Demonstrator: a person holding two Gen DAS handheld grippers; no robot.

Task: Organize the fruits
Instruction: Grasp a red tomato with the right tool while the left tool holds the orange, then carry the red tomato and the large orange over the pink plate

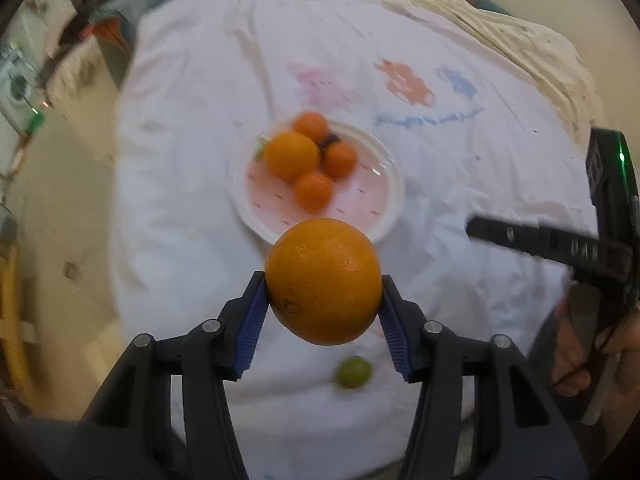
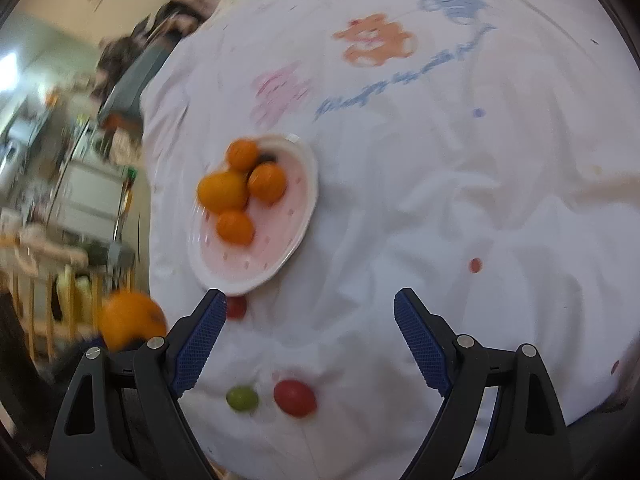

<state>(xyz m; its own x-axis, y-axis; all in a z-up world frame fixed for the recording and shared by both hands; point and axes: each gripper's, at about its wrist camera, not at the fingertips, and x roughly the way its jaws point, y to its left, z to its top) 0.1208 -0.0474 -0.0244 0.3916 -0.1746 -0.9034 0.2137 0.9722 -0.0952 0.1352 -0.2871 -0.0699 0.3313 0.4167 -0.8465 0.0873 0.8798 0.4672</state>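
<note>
My left gripper (image 1: 323, 280) is shut on a large orange (image 1: 323, 280) and holds it above the table, just short of the white plate (image 1: 384, 196). The plate holds another large orange (image 1: 291, 155), three small oranges and a dark fruit. The held orange also shows at the left of the right wrist view (image 2: 130, 318). My right gripper (image 2: 306, 300) is open and empty above the cloth, to the right of the plate (image 2: 296, 216). A small green fruit (image 2: 242, 398) and a red one (image 2: 295, 397) lie on the cloth below it. Another small red fruit (image 2: 236, 307) lies by the plate's rim.
A white cloth with cartoon bear prints (image 2: 376, 40) covers the table. The green fruit also lies under the held orange in the left wrist view (image 1: 354, 372). The right gripper's black body (image 1: 560, 244) is at the right there. Blurred furniture (image 2: 80, 200) stands beyond the table's left edge.
</note>
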